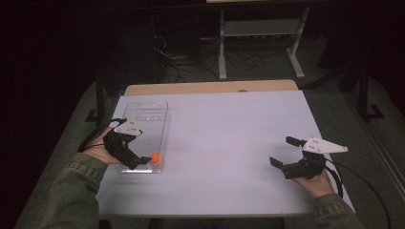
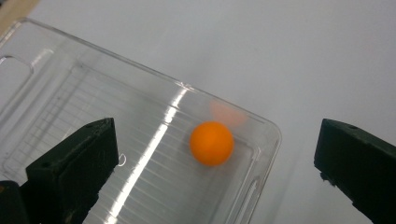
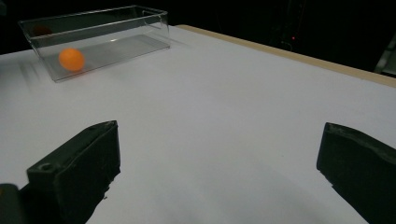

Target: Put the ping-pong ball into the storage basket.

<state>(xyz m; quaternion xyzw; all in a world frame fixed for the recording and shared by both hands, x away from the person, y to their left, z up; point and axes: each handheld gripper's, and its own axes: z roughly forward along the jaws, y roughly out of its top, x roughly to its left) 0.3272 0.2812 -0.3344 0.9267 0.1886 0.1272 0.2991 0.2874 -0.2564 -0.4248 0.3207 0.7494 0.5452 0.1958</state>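
- One orange ball [image 2: 211,143] is seen resting inside the clear plastic tray [image 2: 140,74], at its near corner.
- Left gripper [image 1: 138,160] is held over that tray end, jaws spread wide, nothing gripped.
- Right gripper [image 1: 285,151] is held above the white table [image 1: 229,138], well apart from the tray, jaws likewise spread.

This looks like a lab or test room, though the dim background makes it hard to be sure. A plain white-topped table with a wooden edge [image 1: 210,88] stands on grey carpet, loose black cables [image 1: 191,59] trail across the floor behind it, and a white metal-framed bench [image 1: 260,28] stands beyond.
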